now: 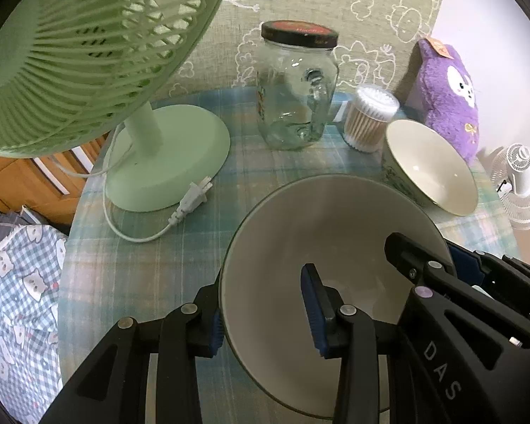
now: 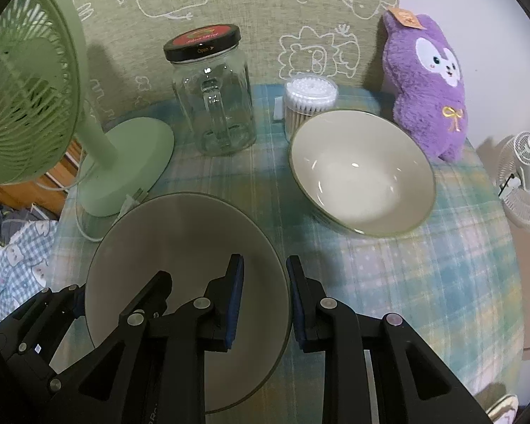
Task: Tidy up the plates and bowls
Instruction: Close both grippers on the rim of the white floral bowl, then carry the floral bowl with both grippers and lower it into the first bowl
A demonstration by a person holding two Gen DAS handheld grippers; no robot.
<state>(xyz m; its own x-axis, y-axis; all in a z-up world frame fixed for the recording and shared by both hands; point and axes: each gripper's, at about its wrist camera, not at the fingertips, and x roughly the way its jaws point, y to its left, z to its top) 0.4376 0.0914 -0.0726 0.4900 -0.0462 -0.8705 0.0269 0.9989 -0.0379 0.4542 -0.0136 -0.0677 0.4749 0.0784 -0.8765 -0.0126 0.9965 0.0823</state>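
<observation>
Large cream ceramic bowl (image 2: 180, 275) clamped by opposite rim walls in left gripper (image 1: 265, 311) and right gripper (image 2: 263, 304), held low over plaid-clothed table (image 2: 424, 300); second cream bowl (image 2: 362, 173) ahead-right, nearer right gripper.

I'm looking over a round table (image 2: 424, 282) under a pale blue and green plaid cloth (image 1: 141, 254). Behind it hangs a green fabric panel (image 2: 265, 3) with white doodle animals drawn across it, and to its right I see a plain pale wall (image 2: 477, 53). On the left, past the table edge, there's orange-brown wooden furniture (image 1: 7, 180), and below it blue checked bedding (image 1: 14, 282) printed with little white faces. Low on the right a white fan (image 2: 526, 180) stands on the floor. The light is soft and even, with faint shadows on the panel.
</observation>
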